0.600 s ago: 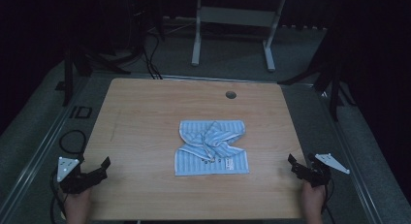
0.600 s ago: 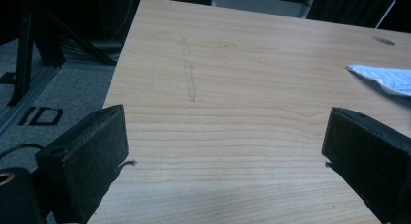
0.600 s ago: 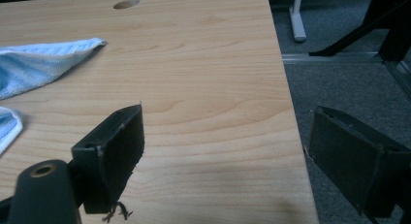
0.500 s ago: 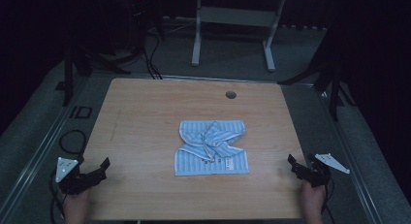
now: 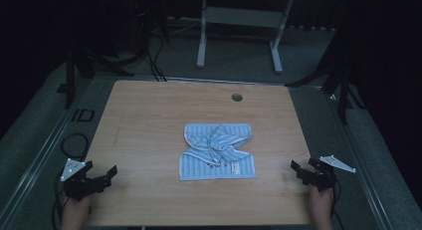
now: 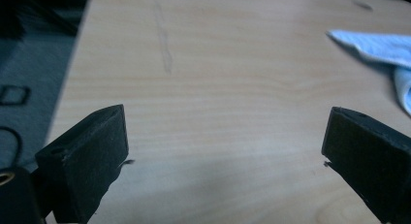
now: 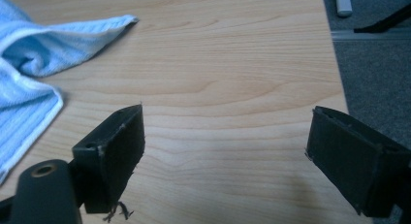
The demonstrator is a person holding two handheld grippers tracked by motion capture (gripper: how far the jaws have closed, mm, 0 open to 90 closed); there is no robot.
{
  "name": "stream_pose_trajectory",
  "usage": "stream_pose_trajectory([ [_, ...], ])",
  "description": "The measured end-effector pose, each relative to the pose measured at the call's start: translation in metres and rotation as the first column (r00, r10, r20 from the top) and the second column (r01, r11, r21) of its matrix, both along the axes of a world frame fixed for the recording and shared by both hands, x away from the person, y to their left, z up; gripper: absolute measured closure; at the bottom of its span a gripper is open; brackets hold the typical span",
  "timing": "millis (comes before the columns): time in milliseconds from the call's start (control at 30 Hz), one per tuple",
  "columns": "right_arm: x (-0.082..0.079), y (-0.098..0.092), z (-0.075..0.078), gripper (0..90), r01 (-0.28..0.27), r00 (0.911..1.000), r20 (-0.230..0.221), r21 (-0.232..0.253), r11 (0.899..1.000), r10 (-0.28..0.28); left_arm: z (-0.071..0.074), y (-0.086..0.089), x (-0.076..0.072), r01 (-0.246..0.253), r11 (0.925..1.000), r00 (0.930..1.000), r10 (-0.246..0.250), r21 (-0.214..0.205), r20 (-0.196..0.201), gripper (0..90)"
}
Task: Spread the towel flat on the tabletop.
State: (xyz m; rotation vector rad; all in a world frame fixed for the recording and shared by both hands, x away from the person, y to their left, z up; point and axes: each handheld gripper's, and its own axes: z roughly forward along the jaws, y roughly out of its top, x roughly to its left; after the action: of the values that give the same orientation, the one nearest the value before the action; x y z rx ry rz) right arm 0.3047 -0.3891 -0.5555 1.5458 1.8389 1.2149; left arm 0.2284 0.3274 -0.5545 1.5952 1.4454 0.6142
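A light blue striped cloth [image 5: 218, 151] lies crumpled in the middle of the wooden table [image 5: 149, 120], its upper part bunched and folded over. My left gripper [image 5: 102, 176] rests at the table's near left corner, open, with only bare wood between its jaws [image 6: 223, 151]. A corner of the cloth [image 6: 383, 47] shows at the upper right of the left gripper view. My right gripper [image 5: 302, 171] sits at the near right edge, open and empty [image 7: 225, 136]. The cloth [image 7: 34, 64] lies to the upper left in the right gripper view.
A round cable hole [image 5: 237, 97] sits near the table's far edge. Grey floor [image 5: 35, 140] surrounds the table, with black cables [image 5: 74, 140] at the left. A white frame [image 5: 239, 21] stands behind the table, and dark stands flank it.
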Motion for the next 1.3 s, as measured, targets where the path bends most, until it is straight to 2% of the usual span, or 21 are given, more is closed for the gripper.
stream_pose_trajectory([
  [67,0.0,0.002,0.0,13.6,-0.012,0.9999,-0.01,-0.02,1.0,0.011,0.001,-0.001,-0.001,0.013,0.9984,0.9999,-0.013,0.055,-0.01,2.6],
  [133,0.0,0.003,0.0,13.6,-0.021,0.9997,-0.016,-0.027,0.999,0.02,0.002,-0.001,-0.002,0.025,0.9979,0.9996,-0.025,0.06,-0.011,2.6],
  [200,0.001,0.003,0.001,13.6,-0.044,0.9989,-0.021,-0.033,0.999,0.043,0.006,0.0,-0.004,0.049,0.9983,0.998,-0.047,0.032,-0.042,2.6],
  [233,0.002,0.005,0.006,13.4,-0.099,0.9945,-0.041,-0.057,0.993,0.097,0.01,0.003,-0.002,0.07,0.9976,0.9909,-0.07,-0.001,-0.115,2.6],
  [333,0.003,0.007,0.009,13.4,-0.147,0.9884,-0.048,-0.062,0.987,0.144,0.012,0.007,0.0,0.083,0.9966,0.9833,-0.082,-0.002,-0.163,4.8],
  [367,0.005,0.01,0.011,13.4,-0.209,0.9755,-0.088,-0.079,0.975,0.202,0.012,0.01,0.003,0.125,0.9919,0.97,-0.127,-0.024,-0.207,4.7],
  [433,0.007,0.013,0.013,13.4,-0.267,0.9613,-0.107,-0.129,0.955,0.254,0.013,0.009,0.006,0.153,0.9882,0.9625,-0.15,-0.004,-0.226,4.8],
  [467,0.007,0.013,0.013,13.4,-0.267,0.9613,-0.107,-0.129,0.955,0.254,0.013,0.009,0.006,0.153,0.9882,0.9625,-0.15,-0.004,-0.226,4.8],
  [500,0.009,0.017,0.014,13.3,-0.314,0.9454,-0.147,-0.17,0.934,0.291,0.014,0.007,0.011,0.188,0.982,0.947,-0.184,-0.01,-0.263,4.7],
  [533,0.009,0.017,0.014,13.3,-0.314,0.9454,-0.147,-0.17,0.934,0.291,0.014,0.007,0.011,0.188,0.982,0.947,-0.184,-0.01,-0.263,4.8],
  [600,0.014,0.02,0.014,13.2,-0.374,0.9164,-0.221,-0.172,0.912,0.334,0.014,0.003,0.018,0.237,0.9714,0.9181,-0.227,-0.007,-0.325,4.7],
  [667,0.016,0.023,0.015,13.2,-0.41,0.8963,-0.266,-0.195,0.891,0.355,0.015,-0.001,0.021,0.276,0.9611,0.9004,-0.253,0.015,-0.354,4.8],
  [733,0.018,0.025,0.018,13.2,-0.446,0.873,-0.312,-0.201,0.872,0.375,0.017,-0.006,0.023,0.303,0.9521,0.8897,-0.266,0.044,-0.371,4.9],
  [767,0.018,0.025,0.018,13.2,-0.446,0.873,-0.312,-0.201,0.872,0.375,0.017,-0.006,0.023,0.303,0.9521,0.8897,-0.266,0.044,-0.371,4.9],
  [800,0.019,0.026,0.018,13.3,-0.461,0.8636,-0.327,-0.203,0.864,0.384,0.02,-0.012,0.026,0.328,0.9431,0.8775,-0.282,0.056,-0.388,4.9],
  [833,0.021,0.029,0.021,13.7,-0.515,0.8307,-0.365,-0.217,0.829,0.42,0.021,-0.014,0.027,0.337,0.9392,0.8727,-0.286,0.065,-0.396,4.9],
  [967,0.024,0.035,0.025,13.9,-0.572,0.7906,-0.427,-0.261,0.778,0.438,0.027,-0.023,0.03,0.372,0.9225,0.8603,-0.301,0.103,-0.411,4.9],
  [1067,0.025,0.04,0.027,13.9,-0.608,0.7578,-0.479,-0.273,0.746,0.443,0.032,-0.031,0.032,0.415,0.9007,0.8399,-0.325,0.129,-0.435,6.0],
  [1167,0.028,0.046,0.03,13.8,-0.651,0.7107,-0.545,-0.269,0.71,0.445,0.036,-0.039,0.036,0.456,0.8817,0.8089,-0.353,0.122,-0.47,6.0],
  [1233,0.03,0.051,0.031,13.4,-0.669,0.6935,-0.571,-0.283,0.687,0.44,0.036,-0.045,0.04,0.483,0.8659,0.7892,-0.367,0.13,-0.493,6.0],
  [1300,0.033,0.055,0.032,13.4,-0.68,0.6773,-0.593,-0.28,0.678,0.435,0.036,-0.053,0.044,0.513,0.8481,0.7643,-0.38,0.133,-0.521,6.0],
])
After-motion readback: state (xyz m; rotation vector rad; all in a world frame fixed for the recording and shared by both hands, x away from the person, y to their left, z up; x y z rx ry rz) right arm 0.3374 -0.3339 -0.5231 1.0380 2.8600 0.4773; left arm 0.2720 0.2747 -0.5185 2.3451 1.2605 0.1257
